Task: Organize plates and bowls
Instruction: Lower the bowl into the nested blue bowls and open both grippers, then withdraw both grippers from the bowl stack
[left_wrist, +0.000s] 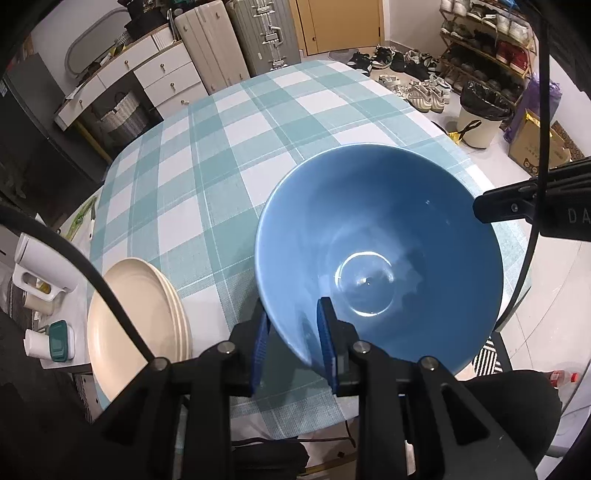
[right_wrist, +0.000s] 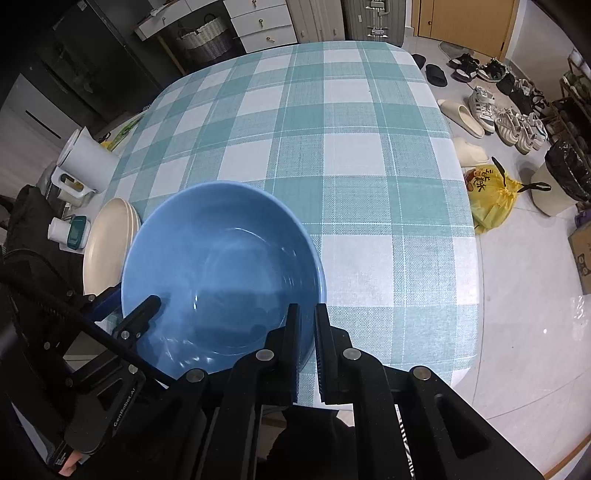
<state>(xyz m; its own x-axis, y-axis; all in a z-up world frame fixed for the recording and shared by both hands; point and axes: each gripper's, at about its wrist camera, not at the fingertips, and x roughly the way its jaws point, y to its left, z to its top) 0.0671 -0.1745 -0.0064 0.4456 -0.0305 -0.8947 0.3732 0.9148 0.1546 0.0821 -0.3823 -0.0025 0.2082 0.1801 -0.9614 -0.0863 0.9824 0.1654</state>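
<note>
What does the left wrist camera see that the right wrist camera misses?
Only the left wrist view shows the suitcases and shoe rack. Only the right shows a yellow bag on the floor. Both show the blue bowl, gripped at its rim by the left claw, the cream plates and the checked tablecloth.
</note>
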